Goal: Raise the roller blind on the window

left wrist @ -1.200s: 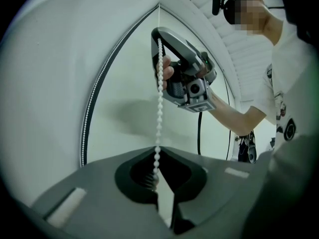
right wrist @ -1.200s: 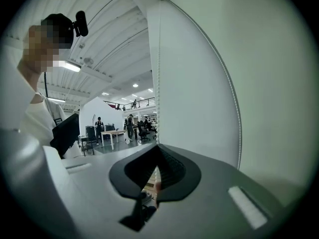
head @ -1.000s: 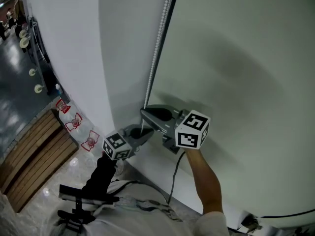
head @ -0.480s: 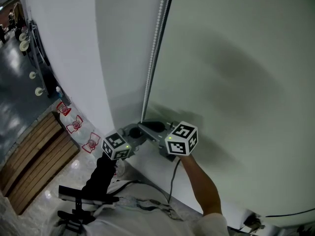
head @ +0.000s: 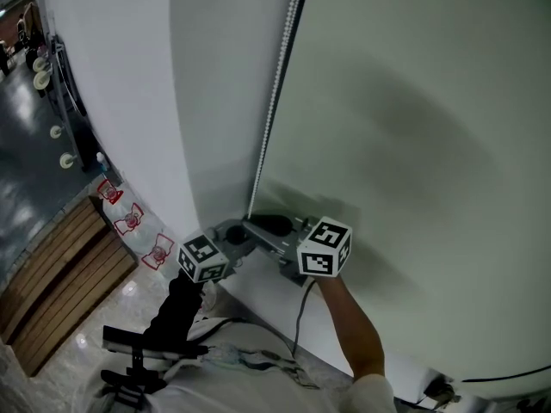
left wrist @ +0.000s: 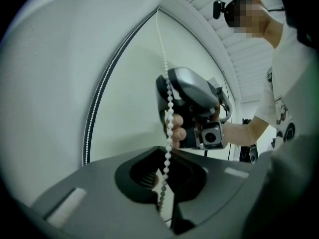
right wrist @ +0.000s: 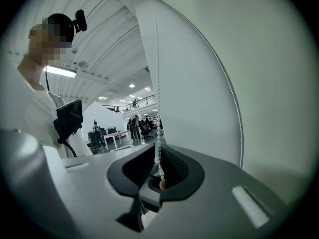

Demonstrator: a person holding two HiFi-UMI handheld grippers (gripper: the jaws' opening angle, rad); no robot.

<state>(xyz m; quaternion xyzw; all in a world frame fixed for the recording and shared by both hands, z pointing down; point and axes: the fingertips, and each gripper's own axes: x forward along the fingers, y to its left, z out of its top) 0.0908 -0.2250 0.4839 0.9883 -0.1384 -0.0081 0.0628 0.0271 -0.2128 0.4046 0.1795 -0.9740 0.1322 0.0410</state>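
The pale green roller blind [head: 413,127] fills the right of the head view. Its white bead chain [head: 274,84] hangs along the blind's left edge. At the chain's lower end my left gripper [head: 239,233] is shut on the chain [left wrist: 167,148], which runs down between its jaws. My right gripper [head: 258,224] meets it from the right, at about the same height. Its jaws have just been opening. The chain [right wrist: 158,146] hangs loose in the gap of the right gripper [right wrist: 142,206], with the pads off it. A second strand [left wrist: 97,98] follows the blind's edge.
A white wall [head: 129,84] stands left of the chain. Below left lie a wooden slatted platform [head: 60,265], bottles with red labels [head: 131,215] and a black stand [head: 142,351]. A cable [head: 301,317] hangs under my right arm. A distant office hall [right wrist: 129,128] shows past the blind.
My right gripper has sunk down the chain to sit beside the left gripper. The left gripper has kept still on the chain.
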